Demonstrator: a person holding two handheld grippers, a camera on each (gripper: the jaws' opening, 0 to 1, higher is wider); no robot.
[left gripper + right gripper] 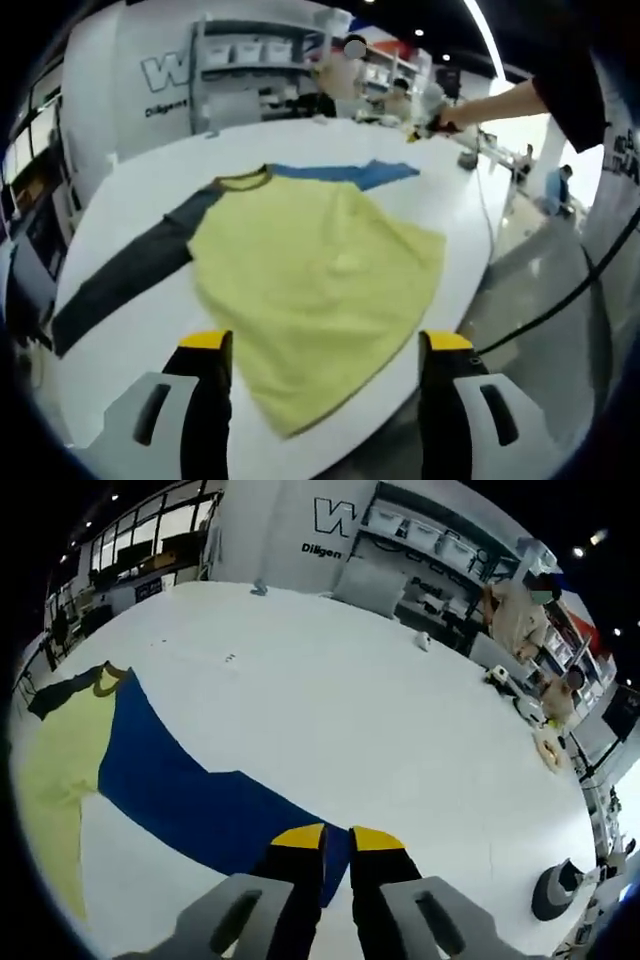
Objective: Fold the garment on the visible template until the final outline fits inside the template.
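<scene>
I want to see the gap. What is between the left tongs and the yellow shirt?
In the left gripper view, bare white table lies between the open left tongs and the yellow shirt, whose hem reaches between their tips.

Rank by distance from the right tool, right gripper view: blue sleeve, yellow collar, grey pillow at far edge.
1. Blue sleeve: at the right tool, its cuff end under the tips.
2. Yellow collar: far left, up the sleeve.
3. Grey pillow: across the white table, top centre.

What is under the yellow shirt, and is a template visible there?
Under the shirt only the white table shows around it; its lower corner hangs past the table edge. No template outline is visible; whatever lies beneath the cloth is covered.
</scene>
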